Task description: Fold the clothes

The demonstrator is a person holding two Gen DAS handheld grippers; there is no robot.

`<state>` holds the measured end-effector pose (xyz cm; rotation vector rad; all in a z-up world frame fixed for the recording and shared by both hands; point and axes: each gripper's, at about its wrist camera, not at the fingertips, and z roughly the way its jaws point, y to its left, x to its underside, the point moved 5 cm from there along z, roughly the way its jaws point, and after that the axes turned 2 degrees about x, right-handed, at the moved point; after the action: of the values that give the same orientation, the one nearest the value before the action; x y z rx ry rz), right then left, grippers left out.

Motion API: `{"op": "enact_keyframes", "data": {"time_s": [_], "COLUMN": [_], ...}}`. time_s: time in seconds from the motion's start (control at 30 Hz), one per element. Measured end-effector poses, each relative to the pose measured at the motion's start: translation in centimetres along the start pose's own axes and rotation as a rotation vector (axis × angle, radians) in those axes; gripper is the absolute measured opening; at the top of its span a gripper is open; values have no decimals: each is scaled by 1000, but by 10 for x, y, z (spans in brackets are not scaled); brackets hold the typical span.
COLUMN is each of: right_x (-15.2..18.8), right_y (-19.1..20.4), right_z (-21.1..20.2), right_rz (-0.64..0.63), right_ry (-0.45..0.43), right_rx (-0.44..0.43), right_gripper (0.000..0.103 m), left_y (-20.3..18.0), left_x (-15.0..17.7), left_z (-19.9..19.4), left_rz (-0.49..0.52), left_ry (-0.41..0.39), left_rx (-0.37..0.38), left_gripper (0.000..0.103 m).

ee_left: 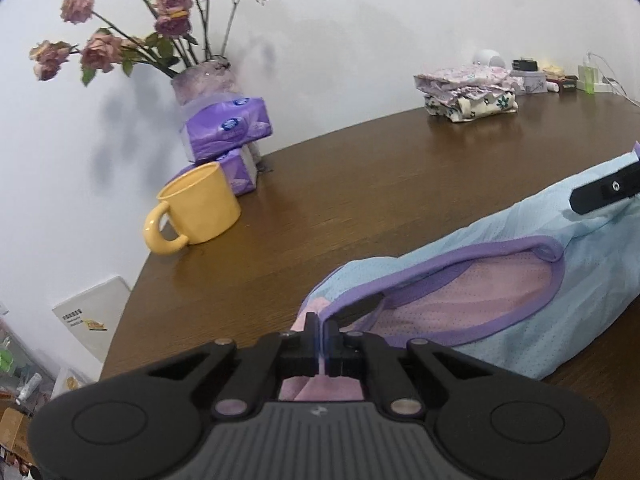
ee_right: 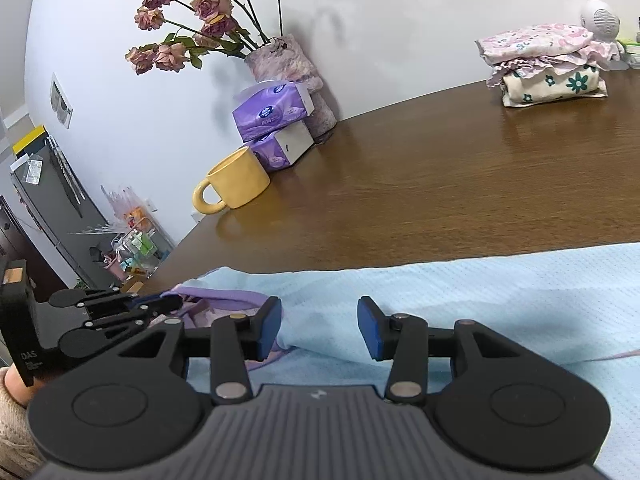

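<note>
A light blue mesh garment (ee_left: 500, 332) with purple trim and a pink lining lies on the brown wooden table (ee_left: 400, 168). My left gripper (ee_left: 322, 336) is shut on its near-left edge, with pink and purple fabric pinched between the pads. In the right wrist view the same garment (ee_right: 480, 292) spreads across the foreground. My right gripper (ee_right: 320, 328) hovers just over it, open, with its blue pads standing apart and only flat cloth below them. The left gripper (ee_right: 160, 304) shows at that view's left, holding the purple trim. One of the right gripper's fingers (ee_left: 604, 192) rests over the garment's far end.
A yellow mug (ee_left: 200, 204) stands near the table's left edge, with purple tissue packs (ee_left: 228, 124) and a vase of dried roses (ee_left: 204, 80) behind it. A stack of folded floral clothes (ee_right: 548, 68) sits at the far right by the wall.
</note>
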<state>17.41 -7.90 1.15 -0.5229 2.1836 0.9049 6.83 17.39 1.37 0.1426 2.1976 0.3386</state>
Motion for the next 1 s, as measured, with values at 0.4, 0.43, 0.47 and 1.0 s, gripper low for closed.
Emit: {"op": "enact_keyframes", "data": {"time_s": [0.4,0.43,0.47,1.0], "right_x": [4,4,4,0], "right_y": [28,27,26,33], "right_z": [5,4,4,36], "right_rz": [-169,-164,-159,-222], "right_ry": [32,32,32,126], "right_rx": [-44,-44,-43,-61], "right_gripper": [43,43,43,22], "left_y": [9,12,14,13], "left_x": [10,8,4,-3], "left_z": [-19,-25,-31,19], "left_rz": [-82,-109,-138,-286], "left_ry": [14,-6,-28,21], "left_rx": [-14,2,18,118], "left_gripper": [44,45,48,12]}}
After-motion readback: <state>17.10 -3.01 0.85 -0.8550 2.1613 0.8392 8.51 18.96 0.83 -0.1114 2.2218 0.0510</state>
